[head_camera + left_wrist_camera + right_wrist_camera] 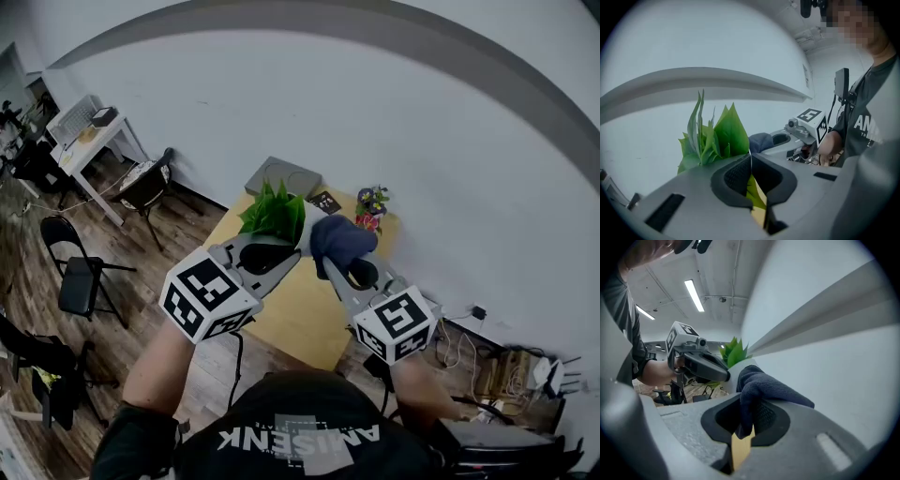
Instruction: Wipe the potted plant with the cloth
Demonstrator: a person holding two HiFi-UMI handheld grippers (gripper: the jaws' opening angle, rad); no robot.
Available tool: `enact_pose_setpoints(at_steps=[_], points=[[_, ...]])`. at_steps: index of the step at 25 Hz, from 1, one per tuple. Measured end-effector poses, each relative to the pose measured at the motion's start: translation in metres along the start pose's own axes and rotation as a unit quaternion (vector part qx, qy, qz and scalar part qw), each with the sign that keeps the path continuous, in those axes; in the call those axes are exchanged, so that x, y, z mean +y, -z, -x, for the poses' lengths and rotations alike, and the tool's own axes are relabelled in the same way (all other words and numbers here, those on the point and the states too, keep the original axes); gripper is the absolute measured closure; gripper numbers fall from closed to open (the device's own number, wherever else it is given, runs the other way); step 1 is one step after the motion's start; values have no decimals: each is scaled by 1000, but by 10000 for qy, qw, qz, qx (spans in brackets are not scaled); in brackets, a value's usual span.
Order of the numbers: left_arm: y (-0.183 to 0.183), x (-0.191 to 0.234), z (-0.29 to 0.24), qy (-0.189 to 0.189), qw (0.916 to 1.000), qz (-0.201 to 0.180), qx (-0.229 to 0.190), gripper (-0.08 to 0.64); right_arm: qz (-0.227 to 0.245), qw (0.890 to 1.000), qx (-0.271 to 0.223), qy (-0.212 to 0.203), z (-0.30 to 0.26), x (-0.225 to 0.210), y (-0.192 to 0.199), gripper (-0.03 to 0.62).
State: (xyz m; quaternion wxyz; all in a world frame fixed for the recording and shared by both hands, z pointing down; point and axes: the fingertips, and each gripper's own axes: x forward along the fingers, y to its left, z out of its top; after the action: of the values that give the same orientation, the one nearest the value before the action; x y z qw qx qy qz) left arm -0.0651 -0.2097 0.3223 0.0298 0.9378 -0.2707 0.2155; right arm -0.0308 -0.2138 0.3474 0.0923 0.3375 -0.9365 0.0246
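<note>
Head view is showing the left gripper (293, 255) pinching shut on the green leafy potted plant (274, 214), far over the yellow wooden table (300, 319). The right gripper (330, 268) is squeezing the dark blue soft cloth (343, 241) just right of the leaves. Wiping is probably only starting.

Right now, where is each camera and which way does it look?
Head view: on the person's head, looking steeply down at table and plant; both arms show.
Left gripper view: on the left hand-held gripper, facing its jaws shut on the plant; chest shows.
Right gripper view: on the right hand-held gripper, facing its jaws shut on the cloth; a hand shows.
Shared: both gripper views see the plant.
</note>
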Motion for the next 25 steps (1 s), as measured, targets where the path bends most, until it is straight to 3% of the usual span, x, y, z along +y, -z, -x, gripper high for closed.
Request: enact_pose_setpoints(at_steps=[11,15,17,25], points=[[9,-26,17,202,9995,-223,-55,554,-394,9974,393,461,25,-16,42,565],[19,-30,18,-25,9975,-701,67,554,-379,9973,253,577,44,-17,29,565],[25,-36,15,-56,9955,-938,130,552,-354,9980,90,518,51,-12,15,565],[32,-50,11,83,9929,-1158,249,552,-34,9994,-309,-138,43,33,-39,565]])
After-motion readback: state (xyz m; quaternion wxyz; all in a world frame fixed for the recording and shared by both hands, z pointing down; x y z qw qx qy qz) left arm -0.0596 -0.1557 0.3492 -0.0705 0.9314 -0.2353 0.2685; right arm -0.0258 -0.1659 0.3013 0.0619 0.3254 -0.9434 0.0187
